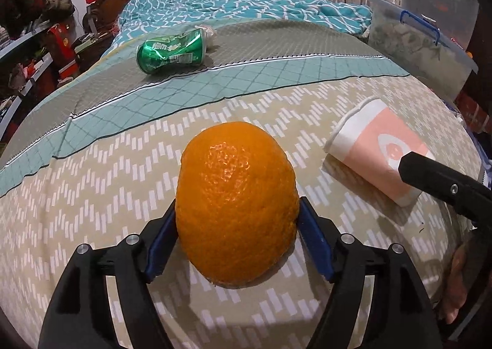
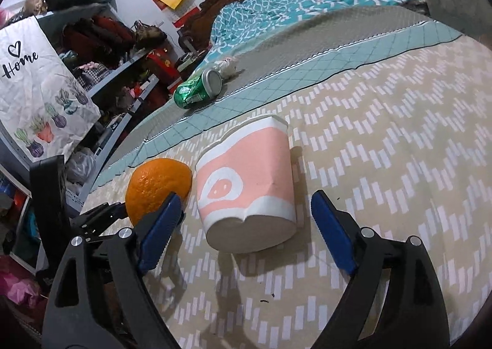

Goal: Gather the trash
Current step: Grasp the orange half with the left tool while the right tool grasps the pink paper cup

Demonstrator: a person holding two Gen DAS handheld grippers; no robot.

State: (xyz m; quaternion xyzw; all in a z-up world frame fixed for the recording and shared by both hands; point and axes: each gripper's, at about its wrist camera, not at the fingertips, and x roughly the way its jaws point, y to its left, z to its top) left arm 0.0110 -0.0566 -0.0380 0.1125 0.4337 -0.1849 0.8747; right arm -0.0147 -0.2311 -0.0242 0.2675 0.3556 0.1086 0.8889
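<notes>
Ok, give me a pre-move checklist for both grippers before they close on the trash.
1. Orange peel sits between the left gripper pads: ok.
2. Left pads pressing on the peel: cannot tell; they lie right at its sides.
3. Paper cup lies on its side between the right gripper fingers: ok.
4. Right jaws open wider than the cup, gaps on both sides: ok.
5. Right gripper's blue pad clear of the peel: cannot tell; they overlap in the right wrist view.
6. Green can farther up the bed, out of both grippers' way: ok.
</notes>
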